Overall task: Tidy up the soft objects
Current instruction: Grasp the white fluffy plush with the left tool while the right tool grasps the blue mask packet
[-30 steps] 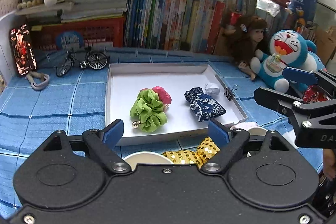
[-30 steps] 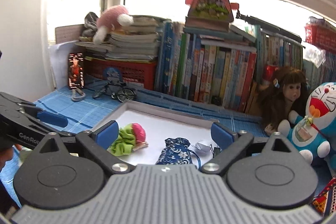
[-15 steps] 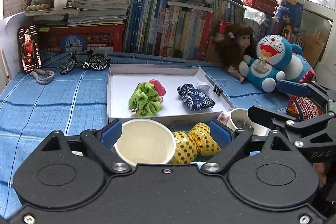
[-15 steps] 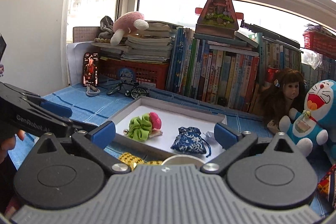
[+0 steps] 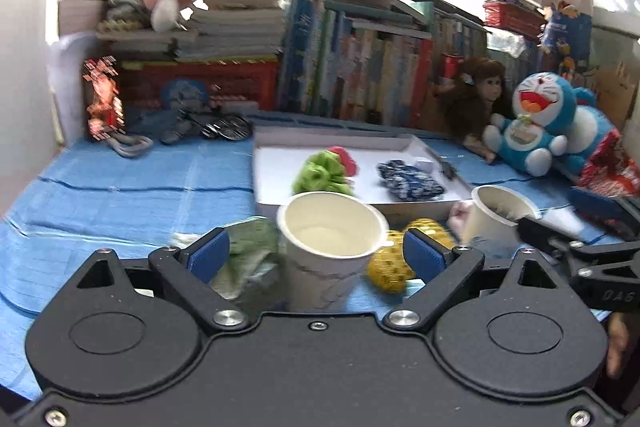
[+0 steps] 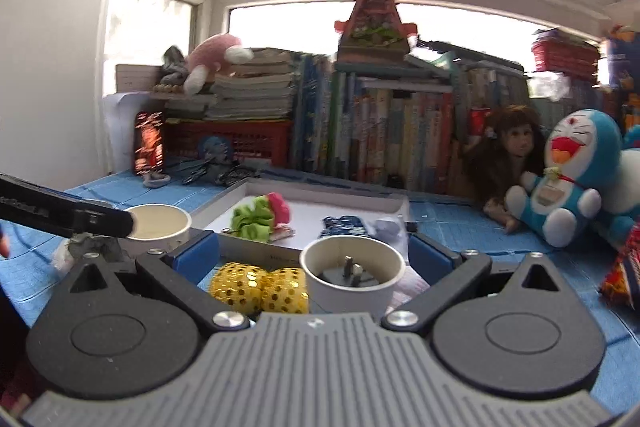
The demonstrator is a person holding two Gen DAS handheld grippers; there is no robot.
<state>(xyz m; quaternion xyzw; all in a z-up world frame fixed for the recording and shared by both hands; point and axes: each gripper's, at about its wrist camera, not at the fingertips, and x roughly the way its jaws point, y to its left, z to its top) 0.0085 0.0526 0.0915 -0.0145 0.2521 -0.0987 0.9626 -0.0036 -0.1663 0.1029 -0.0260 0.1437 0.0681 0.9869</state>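
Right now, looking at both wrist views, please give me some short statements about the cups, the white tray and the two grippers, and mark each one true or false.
1. The green scrunchie lies inside the white tray. True.
2. The gold sequin item lies in the tray. False: it lies on the blue cloth, in front of the tray.
3. The left paper cup stands upright and looks empty. True.
4. The right paper cup is empty. False: something dark lies inside.
5. The right gripper is clamped on its cup. False: its pads stand clear on both sides.
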